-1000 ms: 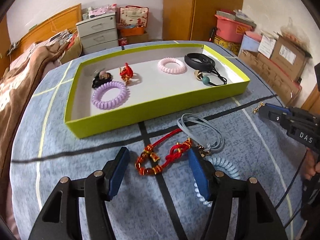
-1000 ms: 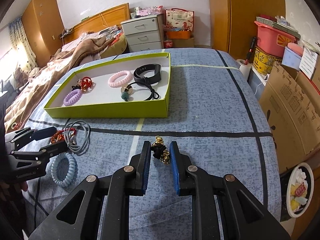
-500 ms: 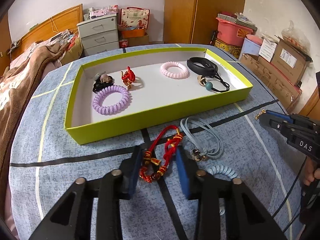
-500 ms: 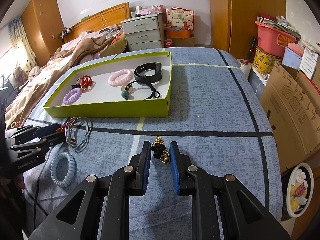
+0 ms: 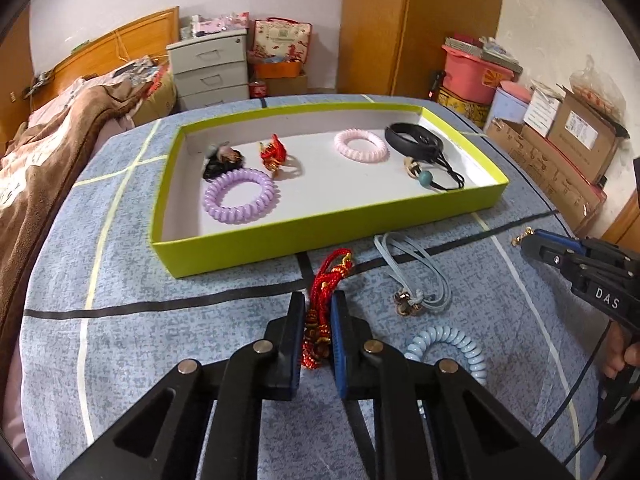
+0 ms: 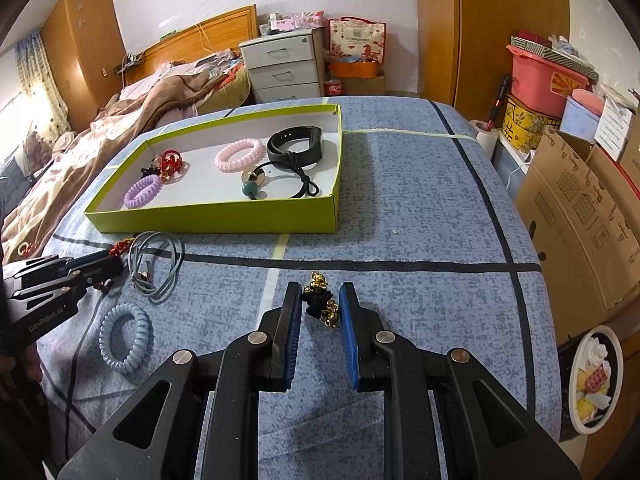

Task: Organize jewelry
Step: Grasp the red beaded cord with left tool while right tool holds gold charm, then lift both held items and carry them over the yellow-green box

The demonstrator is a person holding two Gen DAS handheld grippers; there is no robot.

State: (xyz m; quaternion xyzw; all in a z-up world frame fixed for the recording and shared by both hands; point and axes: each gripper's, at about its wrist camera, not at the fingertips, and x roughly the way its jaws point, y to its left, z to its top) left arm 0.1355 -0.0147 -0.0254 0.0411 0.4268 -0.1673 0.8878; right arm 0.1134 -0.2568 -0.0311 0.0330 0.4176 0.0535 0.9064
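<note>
My left gripper (image 5: 318,300) is shut on a red braided cord bracelet (image 5: 326,284) with gold beads, just in front of the green tray (image 5: 320,236). My right gripper (image 6: 320,294) is shut on a black and gold bead bracelet (image 6: 320,304), held a little above the blue cloth; it also shows at the right of the left wrist view (image 5: 524,240). The tray holds a purple coil band (image 5: 240,196), a pink coil band (image 5: 362,151), a red charm (image 5: 274,155), a black hair tie (image 5: 220,162), a black wristband (image 5: 414,140) and a cord with a teal bead (image 5: 425,178).
A grey-blue cord necklace (image 5: 416,276) and a light blue coil band (image 5: 446,350) lie on the cloth right of my left gripper. A bed is at the left; drawers (image 6: 282,66), cardboard boxes (image 6: 576,216) and a bowl (image 6: 594,382) stand around the table.
My left gripper moved forward and closed around the red cord bracelet, bunching it between the pads. My right gripper stayed still, holding the black and gold bracelet.
</note>
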